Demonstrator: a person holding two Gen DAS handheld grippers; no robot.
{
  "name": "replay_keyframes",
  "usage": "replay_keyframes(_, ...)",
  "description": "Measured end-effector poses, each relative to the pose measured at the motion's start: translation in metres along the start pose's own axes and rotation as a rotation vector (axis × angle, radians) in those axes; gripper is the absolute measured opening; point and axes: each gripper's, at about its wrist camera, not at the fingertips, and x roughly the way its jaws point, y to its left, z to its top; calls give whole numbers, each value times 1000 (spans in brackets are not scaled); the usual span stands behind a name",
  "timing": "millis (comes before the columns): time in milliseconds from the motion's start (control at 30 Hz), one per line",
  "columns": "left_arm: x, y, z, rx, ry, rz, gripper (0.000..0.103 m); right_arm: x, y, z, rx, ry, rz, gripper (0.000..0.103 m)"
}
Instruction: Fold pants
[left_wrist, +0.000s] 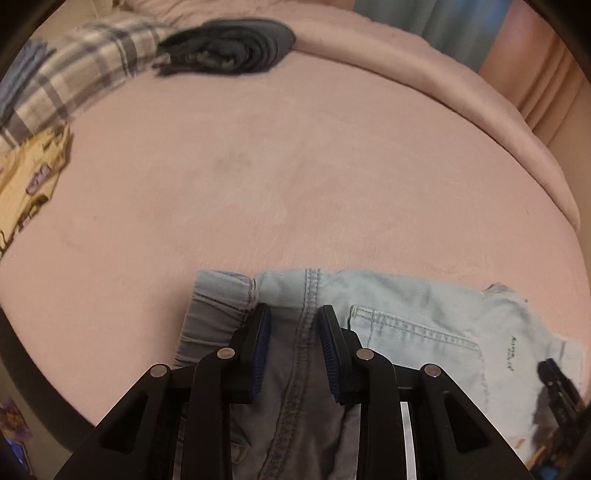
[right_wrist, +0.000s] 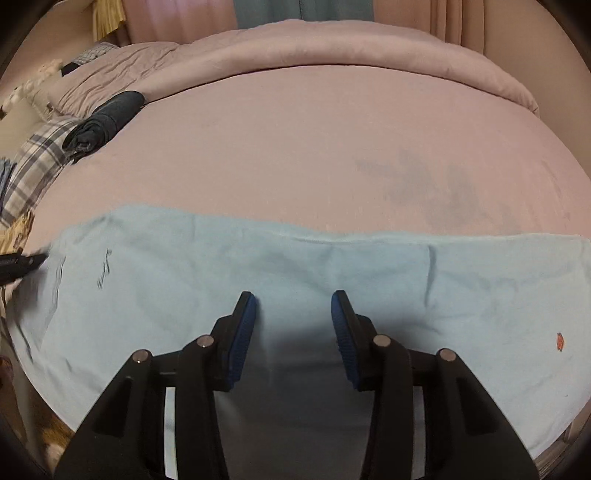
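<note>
Light blue denim pants (left_wrist: 424, 306) lie along the near edge of a pink bed (left_wrist: 295, 166). My left gripper (left_wrist: 293, 314) is at the waist end, its blue pads closed on the denim with the seat seam running up between them, next to the gathered waistband and a back pocket. In the right wrist view the legs (right_wrist: 184, 266) stretch flat across the bed. My right gripper (right_wrist: 293, 299) hovers over them, open, with nothing between its pads. The left gripper (right_wrist: 22, 263) shows blurred at the far left edge, and the right gripper (left_wrist: 557, 384) at the lower right of the left wrist view.
A dark folded garment (left_wrist: 229, 48) and a plaid cloth (left_wrist: 74, 74) lie at the bed's far left, with a yellow printed cloth (left_wrist: 26, 184) nearer. A rolled pink duvet (right_wrist: 332, 48) runs along the far side. Bare pink sheet (right_wrist: 295, 140) lies beyond the pants.
</note>
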Motion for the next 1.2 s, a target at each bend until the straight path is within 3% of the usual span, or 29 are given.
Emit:
replay_keyframes(200, -3, -2, -9, -31, -35, 15, 29, 5, 9, 2, -24, -22, -57, 44)
replay_keyframes(567, 0, -14, -18, 49, -111, 59, 29, -1, 10, -6, -51, -63, -84, 44)
replay_keyframes(1200, -2, -13, -17, 53, -132, 49, 29, -2, 12, -5, -53, -78, -86, 44)
